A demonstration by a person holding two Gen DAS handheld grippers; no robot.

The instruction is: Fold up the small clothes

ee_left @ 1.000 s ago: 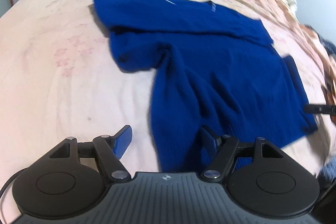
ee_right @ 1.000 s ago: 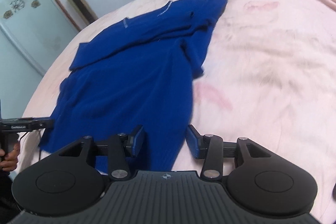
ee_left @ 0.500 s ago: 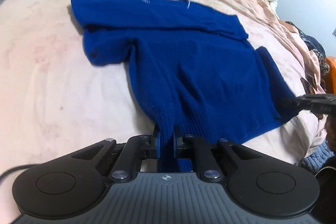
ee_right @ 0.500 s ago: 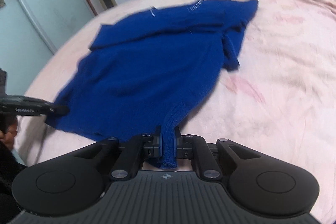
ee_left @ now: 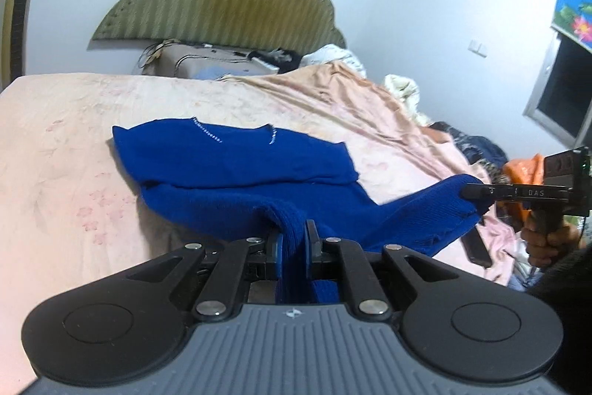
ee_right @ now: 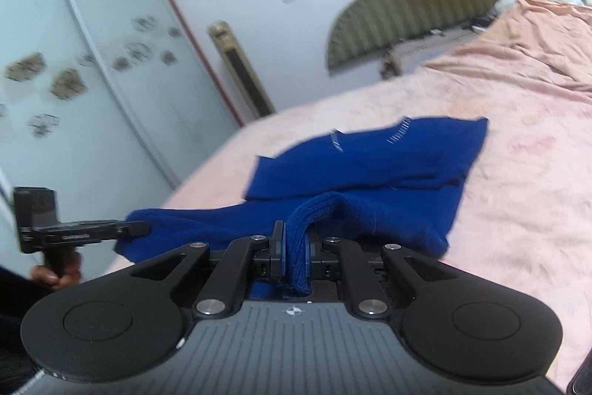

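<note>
A dark blue knitted sweater (ee_left: 236,165) lies on the pink bed sheet (ee_left: 55,143), its near hem lifted off the bed. My left gripper (ee_left: 294,243) is shut on one corner of that hem, the ribbed fabric pinched between its pads. In the right wrist view the sweater (ee_right: 373,158) hangs from my right gripper (ee_right: 294,247), shut on the other hem corner. Each gripper also shows in the other's view: the right gripper (ee_left: 470,191) at the far right, the left gripper (ee_right: 140,228) at the left. The sweater's far half, with the neckline, rests flat.
A padded olive headboard (ee_left: 222,2) stands behind the bed. A peach blanket (ee_left: 333,91) and piled clothes (ee_left: 481,150) lie on the right side. A tall gold fan (ee_right: 240,73) and a wardrobe with frosted doors (ee_right: 74,69) stand to the left. A hand (ee_left: 544,239) holds the right gripper's handle.
Both grippers went from open around the hem to shut on it, then rose and tilted up, lifting the near half of the sweater off the sheet.
</note>
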